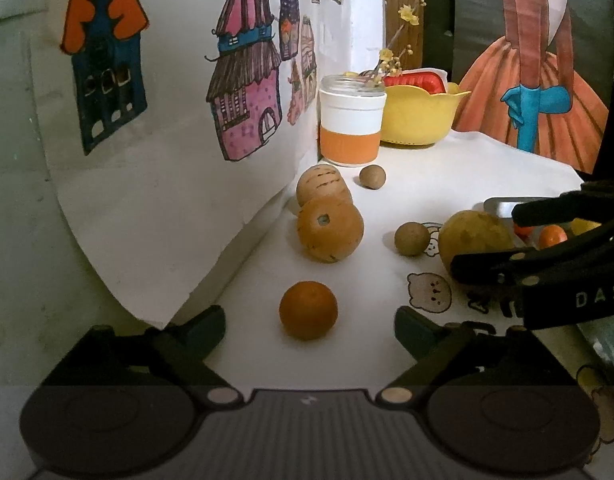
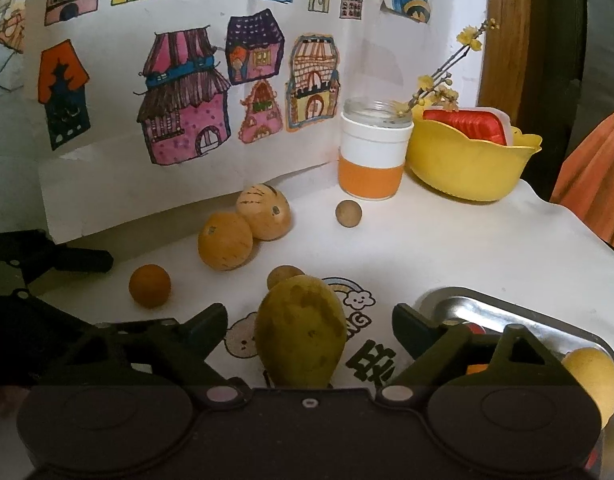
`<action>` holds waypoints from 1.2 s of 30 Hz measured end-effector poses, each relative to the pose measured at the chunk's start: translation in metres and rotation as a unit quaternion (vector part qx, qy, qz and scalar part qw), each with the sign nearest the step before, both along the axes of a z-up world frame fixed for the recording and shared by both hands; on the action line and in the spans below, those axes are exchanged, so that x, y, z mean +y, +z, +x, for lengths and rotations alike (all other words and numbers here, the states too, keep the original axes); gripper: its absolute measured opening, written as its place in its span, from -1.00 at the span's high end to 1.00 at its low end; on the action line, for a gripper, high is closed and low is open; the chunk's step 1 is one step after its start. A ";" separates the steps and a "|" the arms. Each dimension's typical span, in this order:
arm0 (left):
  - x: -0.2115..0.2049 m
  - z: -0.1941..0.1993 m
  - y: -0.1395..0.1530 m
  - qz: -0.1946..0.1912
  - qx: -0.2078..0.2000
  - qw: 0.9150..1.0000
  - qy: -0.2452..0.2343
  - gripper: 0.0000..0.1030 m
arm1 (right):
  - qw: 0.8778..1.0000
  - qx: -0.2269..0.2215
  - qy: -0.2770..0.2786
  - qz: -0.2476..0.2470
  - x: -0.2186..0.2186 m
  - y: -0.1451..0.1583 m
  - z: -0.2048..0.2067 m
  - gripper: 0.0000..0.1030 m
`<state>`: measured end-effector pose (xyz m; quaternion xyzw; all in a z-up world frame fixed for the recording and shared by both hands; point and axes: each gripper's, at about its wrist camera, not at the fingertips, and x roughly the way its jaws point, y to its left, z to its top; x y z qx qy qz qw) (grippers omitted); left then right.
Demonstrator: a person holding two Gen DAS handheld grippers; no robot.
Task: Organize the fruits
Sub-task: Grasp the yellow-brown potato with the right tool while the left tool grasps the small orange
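Right wrist view: the right claw [image 2: 310, 330] is spread wide around the yellow-green mango [image 2: 301, 332], which sits between its fingers, not yet pinched as far as I can tell. Just right of it lies the steel tray [image 2: 507, 300], already holding a yellow fruit [image 2: 595, 376] and something orange that is mostly hidden, so sorting looks begun but far from done. In the left wrist view the left claw [image 1: 310, 326] is also wide, empty, with the small orange [image 1: 308, 310] just ahead between its tips. Still loose on the desk [image 2: 447, 248] are two tan melon-like fruits [image 1: 330, 232], touching, and two small brown balls [image 1: 412, 239]. Leftward room is tight: the drawing sheet [image 1: 167, 200] stands close beside the orange. The cup [image 2: 371, 160] and yellow bowl [image 2: 467, 168] stand well back; the desk's right edge drops off beyond the tray.
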<state>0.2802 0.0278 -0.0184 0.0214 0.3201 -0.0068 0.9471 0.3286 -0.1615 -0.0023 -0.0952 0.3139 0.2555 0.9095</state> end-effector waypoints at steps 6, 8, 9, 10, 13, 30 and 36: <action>0.000 0.003 -0.001 -0.007 0.004 1.000 -0.008 -0.61 | 1.000 0.002 0.001 -0.003 0.001 -0.003 0.002 -0.62; 0.000 0.004 -0.002 -0.010 0.006 1.000 -0.008 -0.54 | 1.000 0.003 0.001 -0.004 0.002 -0.004 0.003 -0.60; 0.000 0.004 -0.002 -0.010 0.005 1.000 -0.007 -0.53 | 1.000 0.004 0.001 -0.004 0.003 -0.004 0.004 -0.57; 0.000 0.004 -0.002 -0.011 0.004 1.000 -0.006 -0.48 | 1.000 0.005 0.002 -0.005 0.003 -0.005 0.004 -0.56; 0.002 0.005 -0.002 -0.012 0.004 1.000 -0.003 -0.39 | 1.000 0.009 0.005 -0.005 0.006 -0.007 0.005 -0.47; 0.002 0.002 0.000 -0.019 -0.001 1.000 0.009 0.33 | 1.000 0.016 -0.002 0.001 0.009 -0.017 0.004 -0.06; -0.004 -0.005 0.001 -0.022 0.003 1.000 0.001 0.34 | 1.000 0.024 -0.001 0.017 0.003 -0.015 -0.005 -0.06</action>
